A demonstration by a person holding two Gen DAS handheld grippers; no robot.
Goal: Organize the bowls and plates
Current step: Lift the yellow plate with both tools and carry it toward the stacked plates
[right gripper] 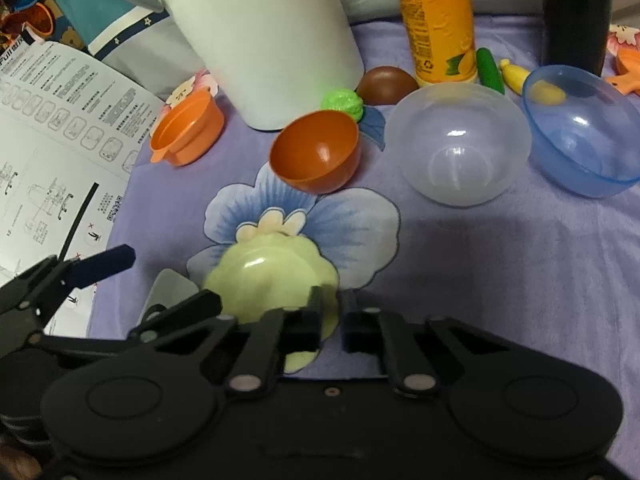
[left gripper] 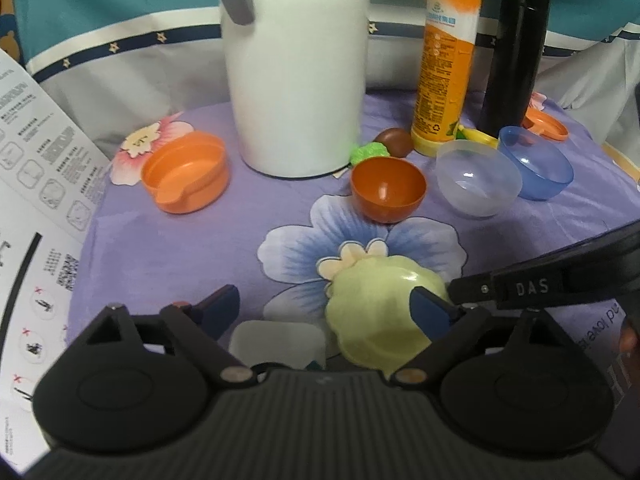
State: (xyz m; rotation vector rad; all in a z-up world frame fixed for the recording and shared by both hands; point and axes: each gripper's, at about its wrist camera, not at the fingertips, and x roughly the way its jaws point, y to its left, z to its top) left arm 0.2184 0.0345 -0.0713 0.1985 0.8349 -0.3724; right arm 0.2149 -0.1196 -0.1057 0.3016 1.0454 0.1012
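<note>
Both grippers meet at our pale green plate (right gripper: 272,276): right gripper (right gripper: 330,316) seemingly pinches its rim, left gripper (left gripper: 324,312) spread wide around it.

dim, even indoor light; small glare spots inside the glossy orange plastic bowl (right gripper: 316,152); soft shadows on the purple floral cloth (right gripper: 500,272); fisheye bending and mild blur at edges.

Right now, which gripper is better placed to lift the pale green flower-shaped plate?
Right. The right gripper looks shut on the edge of the pale green plate. The left gripper is open, with one finger over the plate.
</note>
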